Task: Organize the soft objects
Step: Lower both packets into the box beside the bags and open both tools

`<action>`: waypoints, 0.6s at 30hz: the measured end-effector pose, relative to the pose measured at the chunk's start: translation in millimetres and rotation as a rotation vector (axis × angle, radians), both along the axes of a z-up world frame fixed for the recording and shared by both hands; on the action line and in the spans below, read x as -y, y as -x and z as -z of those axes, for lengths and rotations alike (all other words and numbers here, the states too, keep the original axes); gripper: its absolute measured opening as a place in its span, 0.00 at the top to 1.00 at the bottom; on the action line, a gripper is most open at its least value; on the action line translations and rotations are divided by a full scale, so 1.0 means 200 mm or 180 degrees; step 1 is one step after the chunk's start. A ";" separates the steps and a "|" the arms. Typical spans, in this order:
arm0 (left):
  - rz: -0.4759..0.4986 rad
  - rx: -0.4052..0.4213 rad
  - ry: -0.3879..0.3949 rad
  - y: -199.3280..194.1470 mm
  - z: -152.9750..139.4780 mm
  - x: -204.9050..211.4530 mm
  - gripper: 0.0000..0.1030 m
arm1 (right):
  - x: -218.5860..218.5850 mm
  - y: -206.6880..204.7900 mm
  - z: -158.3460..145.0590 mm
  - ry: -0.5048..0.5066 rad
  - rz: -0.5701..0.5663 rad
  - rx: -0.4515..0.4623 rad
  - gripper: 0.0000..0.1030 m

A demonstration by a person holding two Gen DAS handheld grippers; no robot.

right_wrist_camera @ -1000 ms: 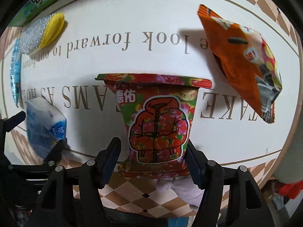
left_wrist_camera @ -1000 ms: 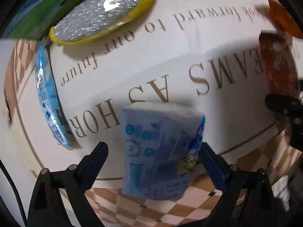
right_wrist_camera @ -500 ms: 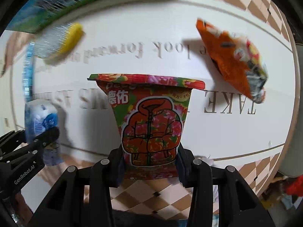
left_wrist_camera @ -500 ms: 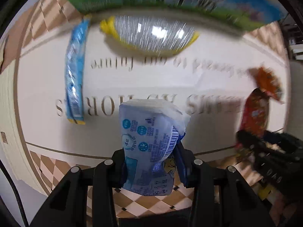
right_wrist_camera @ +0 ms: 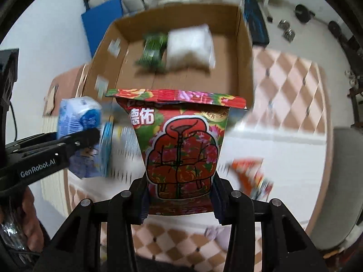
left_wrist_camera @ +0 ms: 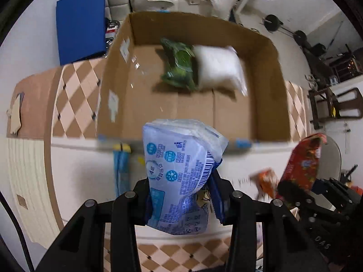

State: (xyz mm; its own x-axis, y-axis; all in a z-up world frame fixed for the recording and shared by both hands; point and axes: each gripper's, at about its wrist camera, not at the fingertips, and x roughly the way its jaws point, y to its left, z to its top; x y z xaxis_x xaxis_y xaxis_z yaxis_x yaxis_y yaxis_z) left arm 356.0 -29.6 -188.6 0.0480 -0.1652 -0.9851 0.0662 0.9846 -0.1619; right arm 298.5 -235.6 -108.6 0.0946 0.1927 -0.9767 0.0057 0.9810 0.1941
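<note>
My left gripper (left_wrist_camera: 181,195) is shut on a blue tissue pack (left_wrist_camera: 179,176) and holds it up above the white table, facing the open cardboard box (left_wrist_camera: 113,86). My right gripper (right_wrist_camera: 180,195) is shut on a red floral packet (right_wrist_camera: 179,145) with a jacket picture, also raised before the box (right_wrist_camera: 245,52). A green packet (left_wrist_camera: 179,68) and a white soft pack (left_wrist_camera: 219,68) lie inside the box. The red packet shows at the right of the left wrist view (left_wrist_camera: 304,163); the tissue pack shows at the left of the right wrist view (right_wrist_camera: 77,117).
An orange snack bag (right_wrist_camera: 251,176) and a thin blue packet (left_wrist_camera: 121,170) lie on the white table (left_wrist_camera: 79,174). A blue mat (left_wrist_camera: 80,22) stands behind the box. Chequered floor (right_wrist_camera: 295,79) lies to the right, with a dark wooden chair (left_wrist_camera: 333,104) beyond.
Both grippers closed on their packs, lifted them off the table and tilted up, so the cardboard box has come into view ahead.
</note>
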 end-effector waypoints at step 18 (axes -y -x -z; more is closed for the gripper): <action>-0.0094 -0.1110 0.0013 -0.67 0.61 -0.04 0.62 | -0.32 -0.81 0.87 -0.0145 -0.0076 -0.0621 0.55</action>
